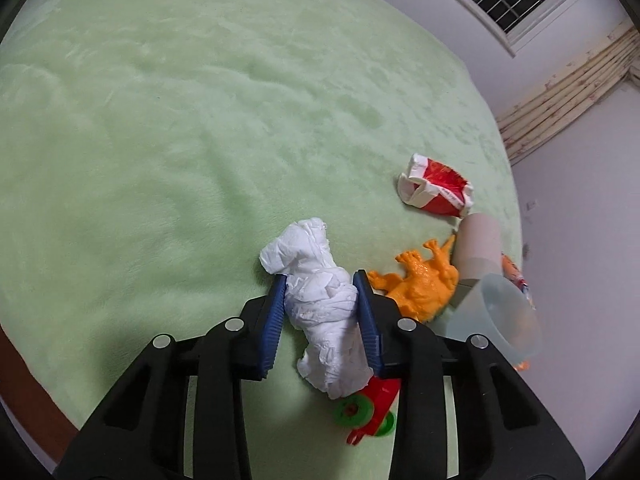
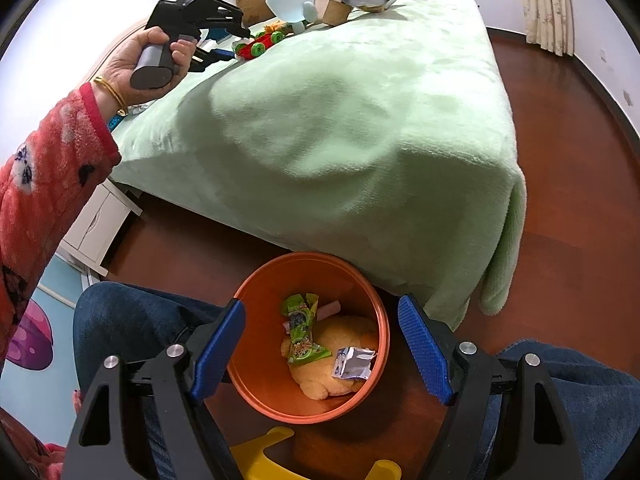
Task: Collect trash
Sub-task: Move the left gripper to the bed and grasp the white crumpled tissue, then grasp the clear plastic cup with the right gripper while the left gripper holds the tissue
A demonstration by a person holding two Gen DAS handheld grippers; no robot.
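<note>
My left gripper (image 1: 320,280) is shut on a crumpled white tissue (image 1: 324,304) above the green blanket (image 1: 180,140). Beside it lie a crushed red and white paper cup (image 1: 436,192), a cardboard tube (image 1: 478,246) and a snack wrapper (image 1: 516,274). My right gripper (image 2: 320,308) is open and empty, held over an orange trash bin (image 2: 256,376) on the floor. The bin holds a green wrapper (image 2: 304,332), a silver wrapper (image 2: 354,362) and something yellow. The left gripper also shows in the right wrist view (image 2: 224,46), far over the bed.
An orange toy dinosaur (image 1: 420,284), a red and green toy car (image 1: 368,412) and a pale blue cup (image 1: 492,316) lie near the tissue. The bed stands on a wood floor (image 2: 560,220). A white nightstand (image 2: 100,224) and a yellow stool (image 2: 272,456) are near the bin.
</note>
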